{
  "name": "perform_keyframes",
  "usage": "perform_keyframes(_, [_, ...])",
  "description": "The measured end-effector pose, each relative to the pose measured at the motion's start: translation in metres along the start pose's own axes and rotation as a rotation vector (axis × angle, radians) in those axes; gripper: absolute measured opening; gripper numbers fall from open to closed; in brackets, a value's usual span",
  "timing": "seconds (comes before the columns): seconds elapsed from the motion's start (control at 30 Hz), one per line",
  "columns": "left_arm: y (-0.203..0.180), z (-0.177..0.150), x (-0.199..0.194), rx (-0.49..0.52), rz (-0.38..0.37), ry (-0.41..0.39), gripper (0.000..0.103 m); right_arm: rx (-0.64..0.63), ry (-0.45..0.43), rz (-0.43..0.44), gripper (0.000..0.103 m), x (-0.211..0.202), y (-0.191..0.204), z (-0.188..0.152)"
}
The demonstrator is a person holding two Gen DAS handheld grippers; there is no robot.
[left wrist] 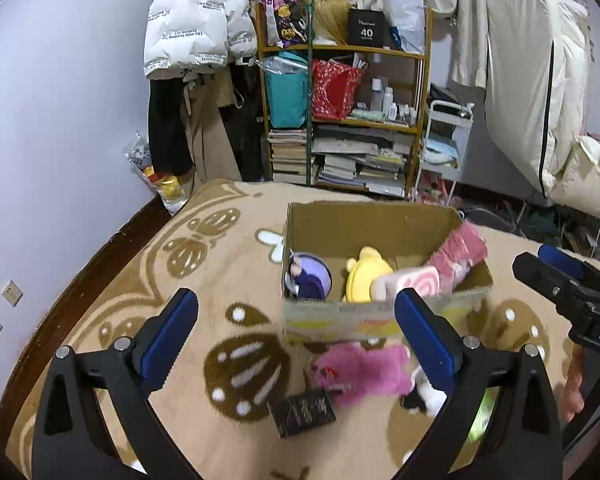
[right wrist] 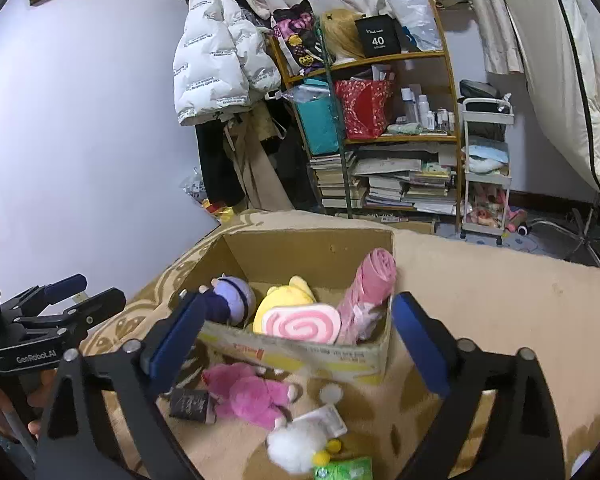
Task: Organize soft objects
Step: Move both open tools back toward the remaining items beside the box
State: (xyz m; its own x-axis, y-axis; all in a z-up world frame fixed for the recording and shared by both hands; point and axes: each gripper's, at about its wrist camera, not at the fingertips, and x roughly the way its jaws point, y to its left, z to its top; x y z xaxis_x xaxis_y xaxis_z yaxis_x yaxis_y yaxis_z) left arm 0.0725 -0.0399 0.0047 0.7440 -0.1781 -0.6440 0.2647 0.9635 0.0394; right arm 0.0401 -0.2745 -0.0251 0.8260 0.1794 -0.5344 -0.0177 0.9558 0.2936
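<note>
A cardboard box stands on a beige patterned blanket. It holds a purple doll, a yellow plush, a pink swirl cushion and a pink rolled cloth. In front of the box lie a pink plush, a white plush and a small black box. My left gripper is open and empty above the pink plush. My right gripper is open and empty near the box front.
A green packet lies by the white plush. A cluttered shelf, hanging coats and a white trolley stand behind. The right gripper shows at the left wrist view's right edge.
</note>
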Motion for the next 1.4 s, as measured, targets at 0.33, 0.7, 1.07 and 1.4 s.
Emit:
perform_keyframes(0.33, [0.001, -0.023, -0.008, 0.002, -0.003, 0.150, 0.102, 0.019, 0.089, -0.027, 0.103, -0.022, 0.004, -0.017])
perform_keyframes(0.7, [0.013, -0.046, 0.029, -0.052, -0.020, 0.336, 0.102, 0.068, 0.339, -0.112, 0.103, -0.007, -0.011, -0.060])
perform_keyframes(1.07, [0.020, -0.064, 0.081, -0.097, -0.029, 0.473, 0.102, 0.087, 0.495, -0.164, 0.098, 0.032, -0.024, -0.086])
perform_keyframes(1.4, [0.008, -0.079, 0.118, -0.070, -0.035, 0.584, 0.102, 0.112, 0.667, -0.198, 0.098, 0.064, -0.033, -0.114])
